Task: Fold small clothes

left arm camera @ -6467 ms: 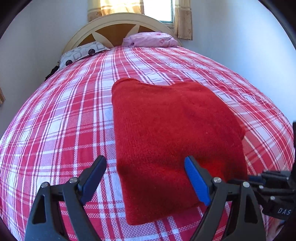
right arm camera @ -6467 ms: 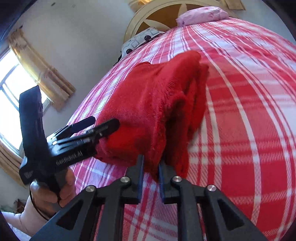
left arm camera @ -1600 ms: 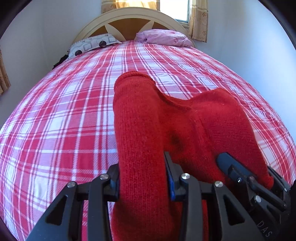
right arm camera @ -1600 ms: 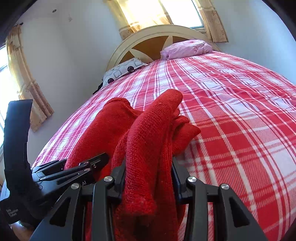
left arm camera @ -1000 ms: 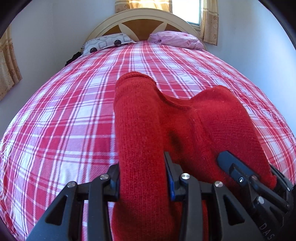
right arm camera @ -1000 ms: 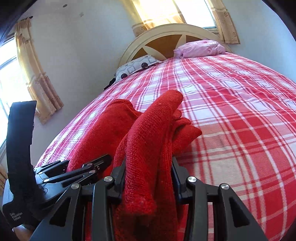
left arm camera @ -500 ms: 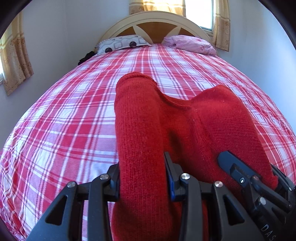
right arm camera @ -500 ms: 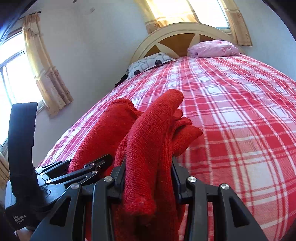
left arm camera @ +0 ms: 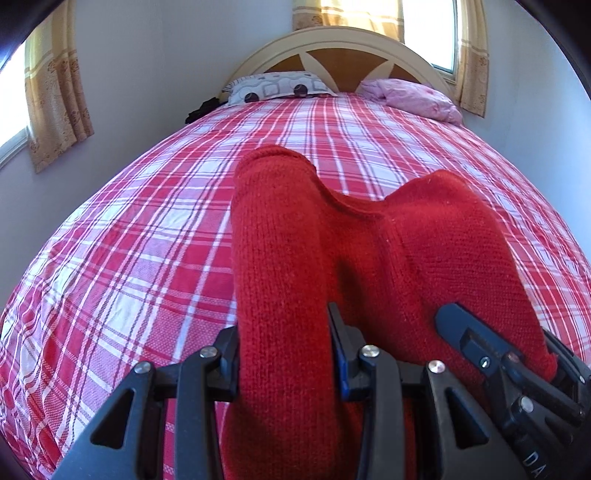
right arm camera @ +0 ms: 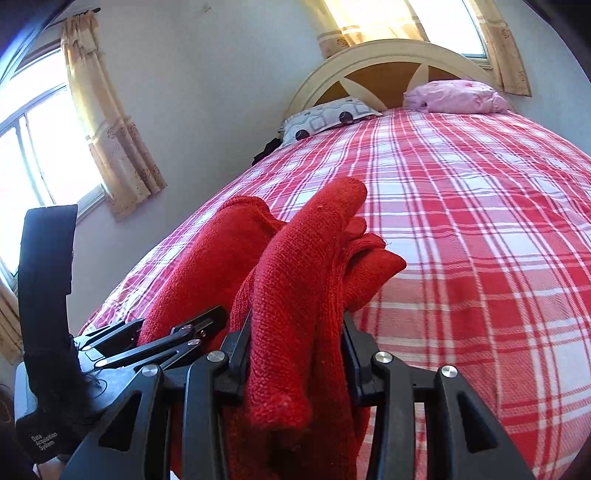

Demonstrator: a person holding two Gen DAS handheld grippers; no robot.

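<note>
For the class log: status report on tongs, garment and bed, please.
Left tongs and right tongs both shut on red sweater. Sweater bunched, lifted above plaid bed. Nothing in the way.

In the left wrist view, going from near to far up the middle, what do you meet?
left claw → red knitted garment → red plaid bedspread → patterned pillow → arched headboard → curtained window

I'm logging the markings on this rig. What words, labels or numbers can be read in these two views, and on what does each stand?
"Data Acquisition System": white print on the body of the left gripper, low at the left of the right wrist view.
"DA", cut off by the picture's edge: white print on the body of the right gripper, low at the right of the left wrist view.
No other text is visible on the red knit garment, bed or pillows.
</note>
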